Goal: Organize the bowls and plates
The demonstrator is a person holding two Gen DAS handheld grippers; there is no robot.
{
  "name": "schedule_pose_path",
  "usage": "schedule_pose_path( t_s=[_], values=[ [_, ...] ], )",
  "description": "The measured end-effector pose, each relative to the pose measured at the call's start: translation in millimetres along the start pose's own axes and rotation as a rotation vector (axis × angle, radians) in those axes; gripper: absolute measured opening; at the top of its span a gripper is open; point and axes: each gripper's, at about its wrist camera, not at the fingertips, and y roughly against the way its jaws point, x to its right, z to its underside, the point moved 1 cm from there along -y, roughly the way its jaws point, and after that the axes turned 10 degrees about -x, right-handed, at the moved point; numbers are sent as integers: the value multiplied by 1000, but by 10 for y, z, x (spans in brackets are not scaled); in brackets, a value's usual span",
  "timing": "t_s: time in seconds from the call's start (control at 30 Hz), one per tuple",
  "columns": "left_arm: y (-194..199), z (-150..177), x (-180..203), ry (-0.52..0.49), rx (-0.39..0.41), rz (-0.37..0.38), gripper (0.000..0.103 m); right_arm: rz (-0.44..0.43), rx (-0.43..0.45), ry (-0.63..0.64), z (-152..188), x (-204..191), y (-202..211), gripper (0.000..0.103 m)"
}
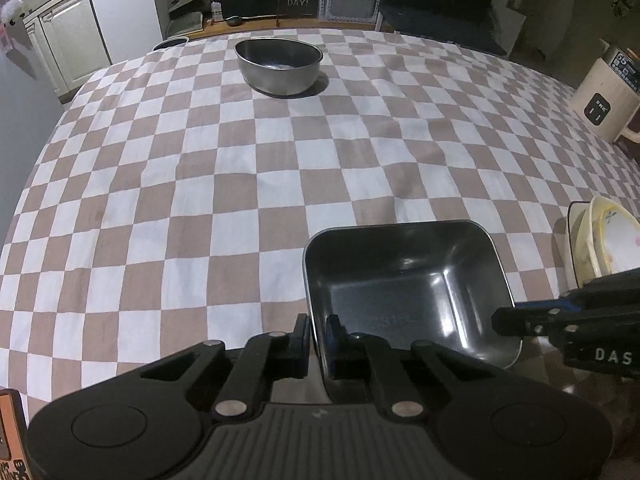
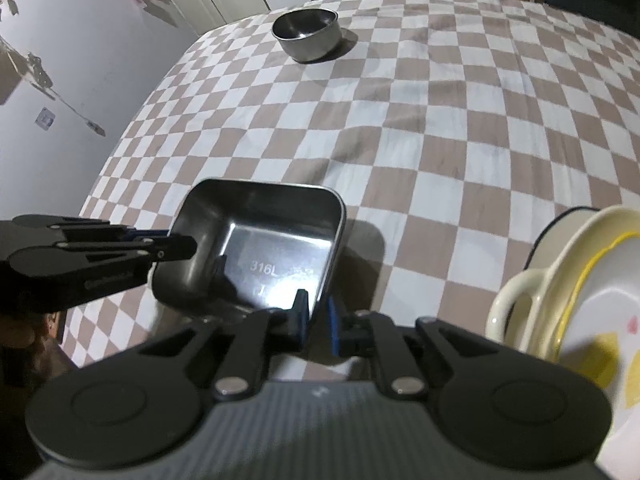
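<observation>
Left wrist view
My left claw [image 1: 318, 338]: clenched on the left wall of the rectangular steel tray [image 1: 404, 280]; one finger sits outside the wall, the other inside.
Steel tray: it spreads ahead and to the right of this claw, over the checked tablecloth [image 1: 200, 168]. I cannot tell whether its base touches the cloth.
My right claw [image 1: 505, 320]: it comes in from the right of my left claw, and its tip meets the tray's right rim.
Round steel bowl [image 1: 279, 65]: far ahead of the claw, upright on the cloth, well apart from the tray.
Stack of pale dishes [image 1: 604, 240]: right of the tray, past the other claw, at the picture's edge.
Cream appliance [image 1: 600, 100]: far ahead and to the right, at the table's edge.

Right wrist view
My right claw [image 2: 318, 320]: clenched on the tray's [image 2: 272, 240] right wall, black finger inside, blue-padded finger outside.
Steel tray: ahead and to the left of this claw; the stamp "316L" reads on its floor.
My left claw [image 2: 180, 248]: it reaches in from the left, its tip on the tray's far-side rim.
Round steel bowl [image 2: 307, 34]: far ahead, slightly left, alone on the tablecloth [image 2: 460, 120].
Pale dishes [image 2: 580, 280]: just right of the claw, nested together; a cream one has a loop handle, and a yellow-rimmed white one sits inside.
</observation>
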Motion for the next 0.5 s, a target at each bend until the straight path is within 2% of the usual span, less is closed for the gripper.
schedule_pose_path(
  t_s=[0.1, 0.5],
  values=[
    [0, 4, -1, -1, -3, 3, 8, -9, 1, -5, 20, 18, -19, 8],
    [-66, -1, -2, -17, -20, -7, 8, -16, 12, -5, 43, 7, -20, 9]
  ],
)
